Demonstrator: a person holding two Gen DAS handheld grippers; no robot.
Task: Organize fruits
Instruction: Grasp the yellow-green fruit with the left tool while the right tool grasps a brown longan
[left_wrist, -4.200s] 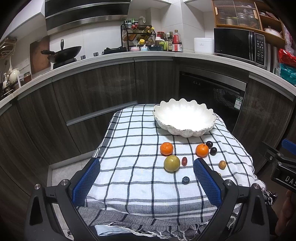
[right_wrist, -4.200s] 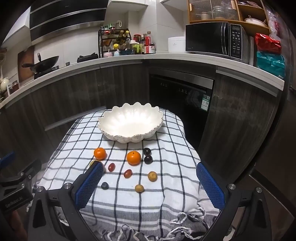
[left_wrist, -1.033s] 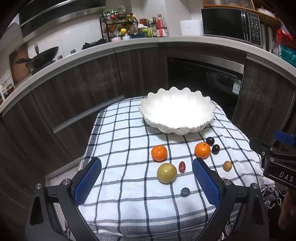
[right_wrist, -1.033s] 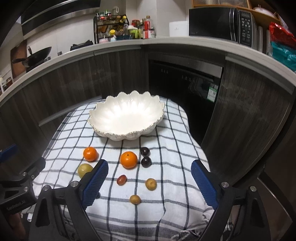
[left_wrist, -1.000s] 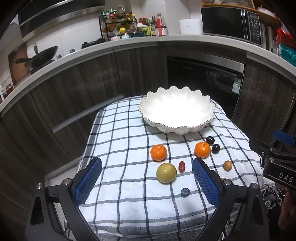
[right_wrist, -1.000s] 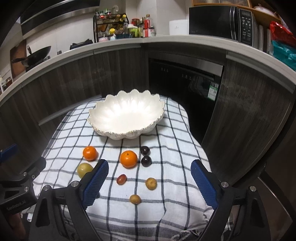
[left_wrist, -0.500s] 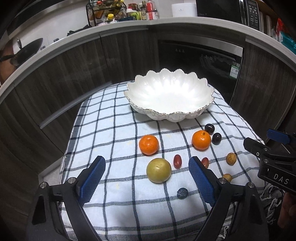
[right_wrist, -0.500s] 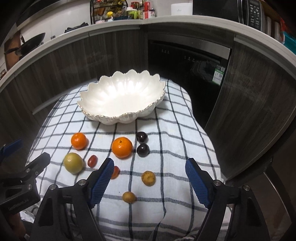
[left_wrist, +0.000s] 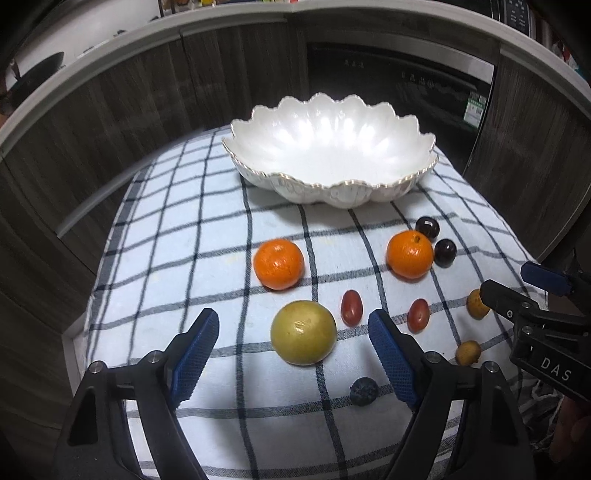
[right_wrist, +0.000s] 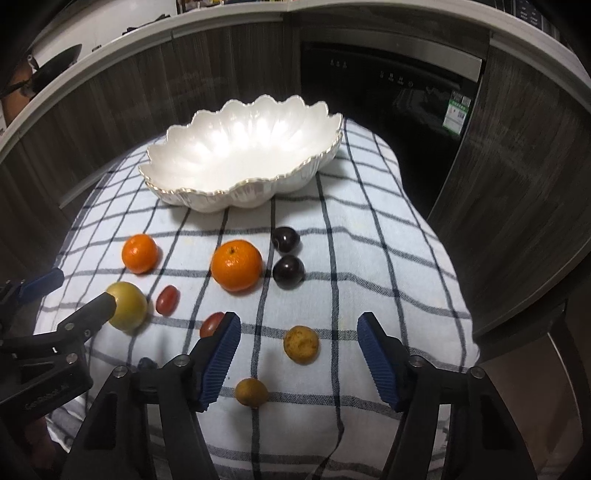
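1. The white scalloped bowl (left_wrist: 332, 155) stands at the far end of the checked cloth (left_wrist: 184, 236) and has nothing in it. It seems to be the place where the fruits must go, so I judge that the task has not really begun.
2. All the fruits lie loose on the cloth, nearer than the bowl. None touches the bowl.
3. The left gripper (left_wrist: 291, 354) has its fingers wide apart and holds nothing. The yellow-green fruit (left_wrist: 303, 332) sits between the two blue pads, slightly beyond them. This is probably the first target, because it is the biggest fruit and the opening is already lined up with it.
4. The right gripper (right_wrist: 297, 356) is also spread open and empty. The small brown fruit (right_wrist: 301, 344) lies between its pads, and a second brown fruit (right_wrist: 252, 392) is nearer, to the left.
5. Two oranges, the left orange (left_wrist: 279, 264) and the right orange (left_wrist: 410, 254), lie between the bowl and the grippers, well apart.
6. The round fruits can roll on the soft cloth, so the fingers should close gently.
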